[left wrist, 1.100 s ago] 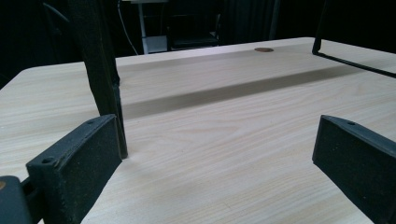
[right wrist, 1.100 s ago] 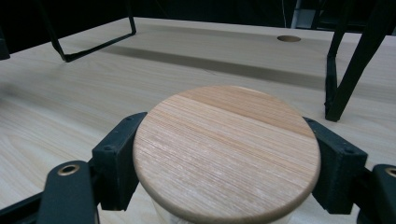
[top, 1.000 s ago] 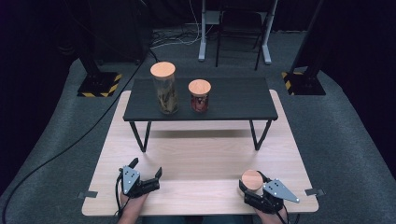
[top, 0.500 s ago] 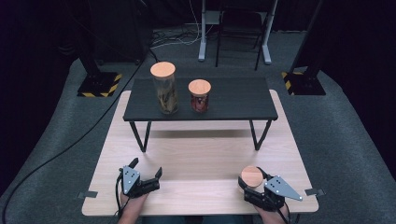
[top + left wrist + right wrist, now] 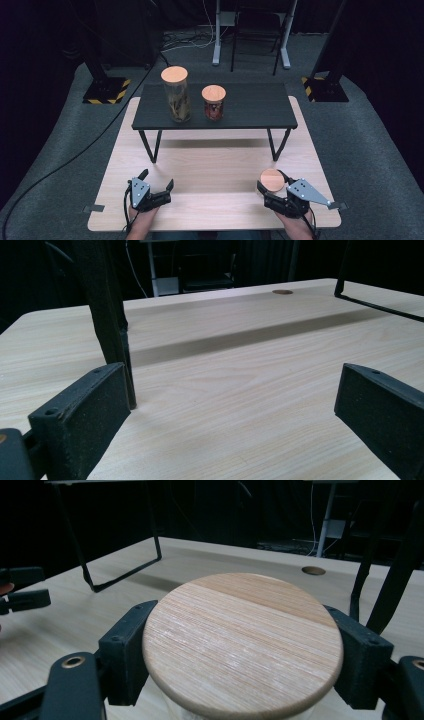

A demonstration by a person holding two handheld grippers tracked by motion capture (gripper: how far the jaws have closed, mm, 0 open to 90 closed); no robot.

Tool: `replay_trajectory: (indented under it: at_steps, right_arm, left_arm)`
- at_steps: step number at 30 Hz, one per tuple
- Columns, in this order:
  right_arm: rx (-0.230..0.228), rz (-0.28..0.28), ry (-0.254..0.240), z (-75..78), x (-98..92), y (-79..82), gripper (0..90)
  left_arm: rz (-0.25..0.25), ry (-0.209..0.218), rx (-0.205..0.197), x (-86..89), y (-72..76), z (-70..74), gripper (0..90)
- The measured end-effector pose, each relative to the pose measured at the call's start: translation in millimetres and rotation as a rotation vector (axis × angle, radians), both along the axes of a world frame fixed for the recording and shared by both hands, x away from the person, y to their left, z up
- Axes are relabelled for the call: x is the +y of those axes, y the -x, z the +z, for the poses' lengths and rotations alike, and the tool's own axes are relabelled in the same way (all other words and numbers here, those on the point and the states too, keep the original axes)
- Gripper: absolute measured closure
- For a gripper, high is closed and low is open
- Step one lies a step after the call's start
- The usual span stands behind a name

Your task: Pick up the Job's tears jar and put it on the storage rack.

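My right gripper (image 5: 270,186) is clamped on a jar (image 5: 242,640) just under its wooden lid, one jaw on each side, near the counter's (image 5: 215,170) front right corner. Jar looks lifted a bit off the wood, though its base is hidden. My left gripper (image 5: 157,184) rests near the front left corner, jaws wide, nothing between them.

Next, as I read it: carry the jar up to the low black shelf (image 5: 250,105) across the counter's far half, where a tall jar (image 5: 176,95) and a short jar (image 5: 213,102) stand toward its left end. To do it well: keep the squeeze steady, jar upright, & lift high enough to clear the shelf's front edge before going fwd. Aim for the bare stretch right of the short jar, w/ a gap so the lids don't knock. Set it flat, then let go.
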State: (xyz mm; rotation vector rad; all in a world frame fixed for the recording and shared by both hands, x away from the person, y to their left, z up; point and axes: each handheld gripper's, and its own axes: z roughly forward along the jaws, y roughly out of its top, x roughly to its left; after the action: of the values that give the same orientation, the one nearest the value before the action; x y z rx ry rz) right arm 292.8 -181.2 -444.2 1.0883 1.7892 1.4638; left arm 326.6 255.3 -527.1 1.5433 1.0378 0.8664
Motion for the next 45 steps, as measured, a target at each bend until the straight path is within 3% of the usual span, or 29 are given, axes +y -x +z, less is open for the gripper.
replay_trajectory:
  at_steps: [7,22,32,45]
  right_arm:
    - [-0.008,0.010,0.006,19.6,-1.4,-8.2,22.7]
    - [-0.011,-0.001,0.024,41.4,-3.4,-26.2,22.6]
    - [-0.034,0.004,0.041,64.5,2.1,-36.2,22.6]
    - [-0.047,0.019,0.050,79.5,14.1,-48.1,22.7]
  left_arm:
    - [0.000,0.002,0.000,0.1,0.0,0.0,0.7]
    - [0.002,-0.001,-0.002,-0.2,0.2,0.0,0.7]
    - [-0.001,-0.003,-0.001,-0.4,0.1,0.0,0.7]
    - [-0.002,-0.004,-0.001,-0.6,0.1,0.0,0.7]
